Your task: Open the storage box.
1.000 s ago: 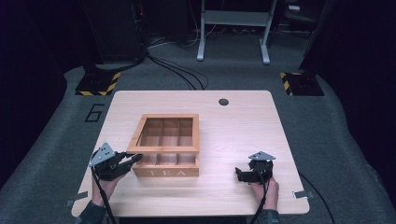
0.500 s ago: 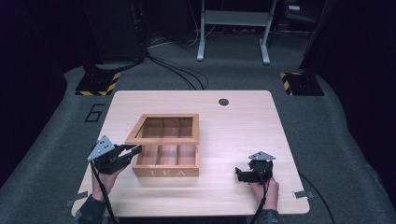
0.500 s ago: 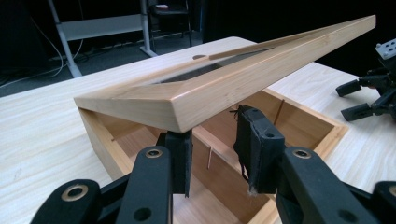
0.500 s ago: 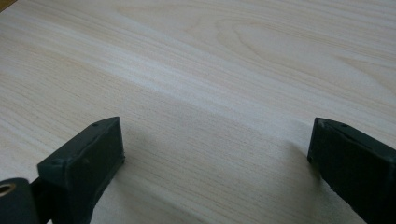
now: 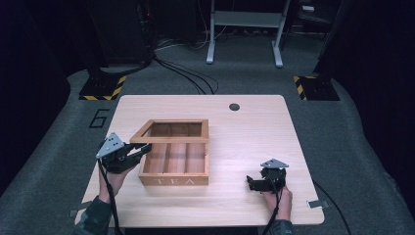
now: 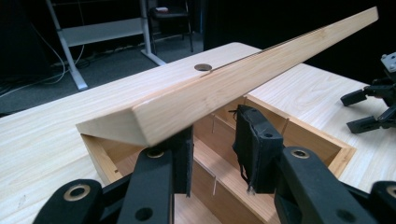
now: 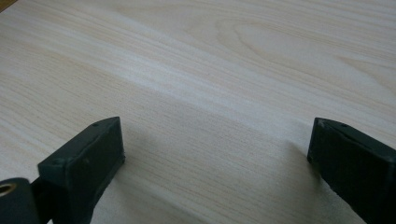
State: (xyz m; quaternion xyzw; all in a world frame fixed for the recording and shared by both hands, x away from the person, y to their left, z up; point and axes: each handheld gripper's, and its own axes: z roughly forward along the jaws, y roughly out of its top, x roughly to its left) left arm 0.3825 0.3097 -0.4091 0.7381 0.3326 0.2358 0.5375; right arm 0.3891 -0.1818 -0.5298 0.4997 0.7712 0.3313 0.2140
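Gripping the lid (image 6: 243,79) of the tea box (image 5: 173,180), the left gripper (image 5: 139,151) holds its corner raised; right gripper (image 5: 252,183) jaws gape wide over table (image 5: 254,127).

One pale wooden rectangular table (image 5: 244,147) carries one light-brown wooden tea box (image 5: 173,169) with one raised frame lid (image 5: 169,131). The compartments inside cannot be counted exactly. Two black two-jaw grippers are present: the left gripper (image 5: 139,151) and the right gripper (image 5: 250,183). One dark round hole (image 5: 234,106) sits in the tabletop.
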